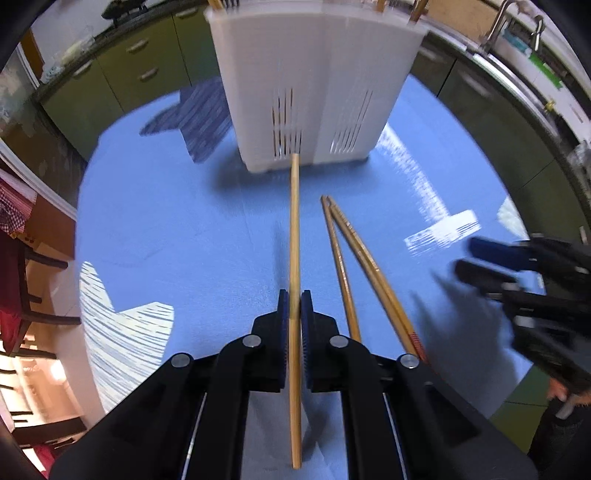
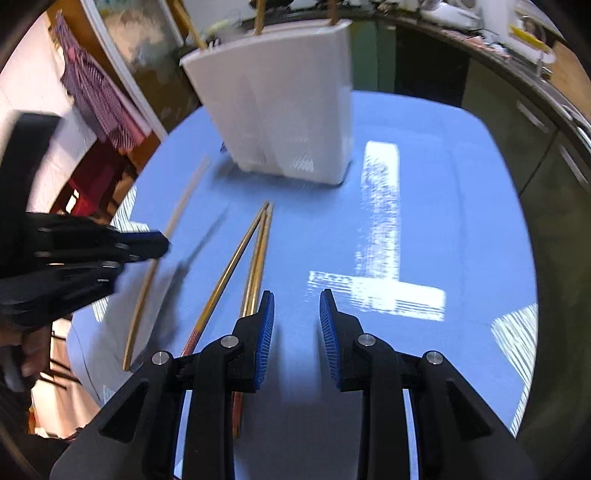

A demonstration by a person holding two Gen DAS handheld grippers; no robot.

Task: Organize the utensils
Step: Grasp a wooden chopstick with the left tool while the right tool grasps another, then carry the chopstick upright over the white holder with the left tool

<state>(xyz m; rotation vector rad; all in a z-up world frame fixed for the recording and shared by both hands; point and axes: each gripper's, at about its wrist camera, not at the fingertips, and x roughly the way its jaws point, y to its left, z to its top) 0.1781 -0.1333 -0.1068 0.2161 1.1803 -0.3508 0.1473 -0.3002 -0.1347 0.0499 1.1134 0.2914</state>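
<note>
left gripper (image 1: 294, 314) pinches one bamboo chopstick (image 1: 294, 236), aimed at tall white slotted plastic holder (image 1: 314, 92), likely for insertion | right gripper (image 2: 296, 325) spread, empty | two bamboo chopsticks (image 2: 255, 258) lie before holder on blue table (image 2: 443, 221)

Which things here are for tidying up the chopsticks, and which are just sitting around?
For the job: held chopstick in the left gripper; two loose chopsticks; white holder; right gripper, open.

Just around: blue table, green cabinets, tap, checked cloth.
</note>
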